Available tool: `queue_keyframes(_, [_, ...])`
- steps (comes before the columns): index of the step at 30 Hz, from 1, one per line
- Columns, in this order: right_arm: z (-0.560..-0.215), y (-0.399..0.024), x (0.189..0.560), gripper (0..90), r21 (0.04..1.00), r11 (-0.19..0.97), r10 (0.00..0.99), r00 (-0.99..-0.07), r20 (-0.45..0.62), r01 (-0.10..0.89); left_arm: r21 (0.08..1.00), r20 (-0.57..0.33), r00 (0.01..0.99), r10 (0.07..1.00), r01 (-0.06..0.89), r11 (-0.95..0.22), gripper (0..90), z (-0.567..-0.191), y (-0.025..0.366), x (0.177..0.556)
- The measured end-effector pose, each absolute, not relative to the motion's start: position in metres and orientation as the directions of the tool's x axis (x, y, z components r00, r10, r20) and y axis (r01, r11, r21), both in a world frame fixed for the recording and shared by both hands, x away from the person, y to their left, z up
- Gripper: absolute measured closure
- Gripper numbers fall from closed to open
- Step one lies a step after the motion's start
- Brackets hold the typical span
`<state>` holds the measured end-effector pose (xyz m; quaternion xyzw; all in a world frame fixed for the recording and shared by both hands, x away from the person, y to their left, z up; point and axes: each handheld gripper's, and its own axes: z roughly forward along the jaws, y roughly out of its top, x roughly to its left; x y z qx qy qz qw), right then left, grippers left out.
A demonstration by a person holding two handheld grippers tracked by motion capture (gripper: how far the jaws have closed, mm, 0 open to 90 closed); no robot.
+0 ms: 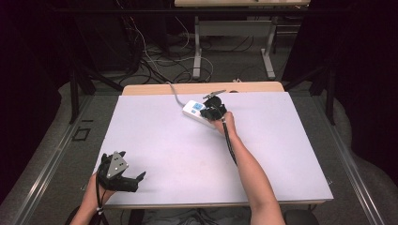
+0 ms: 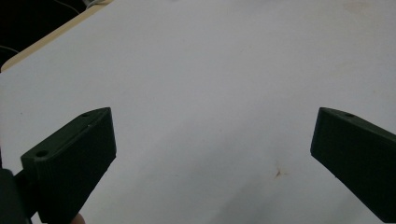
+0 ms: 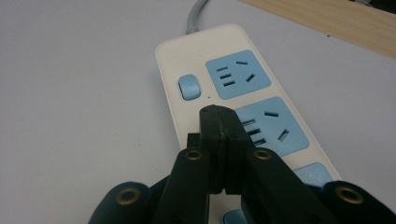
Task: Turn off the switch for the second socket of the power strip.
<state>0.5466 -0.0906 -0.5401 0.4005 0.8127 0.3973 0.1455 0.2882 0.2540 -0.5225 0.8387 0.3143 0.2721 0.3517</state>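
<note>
Black plastic at the lower left of the high view is the left gripper [image 1: 133, 179], held just above the near edge of the white table [image 1: 155, 140], its jaws spread wide with nothing between them, as its own view shows over bare tabletop; toward the upper middle of that frame lies the white power strip [image 1: 195, 111], near the far edge, its grey cord [image 1: 174, 93] running off toward the upper left; over the strip sits the right gripper [image 1: 215, 112], its jaws pressed fully together and empty, the tips poised just above the strip's face beside the small blue switch [image 3: 188, 87] at the centre of its own view. The likely aim is to press that switch, and the risks follow from that; the closed tips are broad next to the button, so they could land on the casing or catch a blue socket panel [image 3: 238, 73] instead; a slanted push could slide the light strip across the smooth table, since the left gripper is well apart and steadies nothing. Counted left to right: one table, two grippers, one power strip, one cord, one plainly seen switch, two full socket panels, with further blue parts cut off at the lower edge.
</note>
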Motion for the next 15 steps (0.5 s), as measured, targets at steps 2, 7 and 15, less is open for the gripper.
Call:
queue_keyframes(2, [-0.5407, -0.0901, 0.5469, 90.0, 0.769, 0.359, 0.765, -0.639, 0.083, 0.529, 0.761, 0.234, 0.657, 0.717, 0.335, -0.555, 0.0, -0.5224, 0.2543, 0.2881])
queue_keyframes(7, [-0.5389, -0.0881, 0.5459, 90.0, 0.759, 0.387, 0.763, -0.645, 0.056, 0.523, 0.761, 0.235, 0.654, 0.719, 0.336, -0.555, 0.0, -0.5225, 0.2539, 0.2881])
queue_keyframes(15, [-0.5386, -0.0881, 0.5469, 90.0, 0.761, 0.379, 0.760, -0.647, 0.069, 0.526, 0.757, 0.237, 0.658, 0.715, 0.336, -0.561, 0.0, -0.5221, 0.2548, 0.2885])
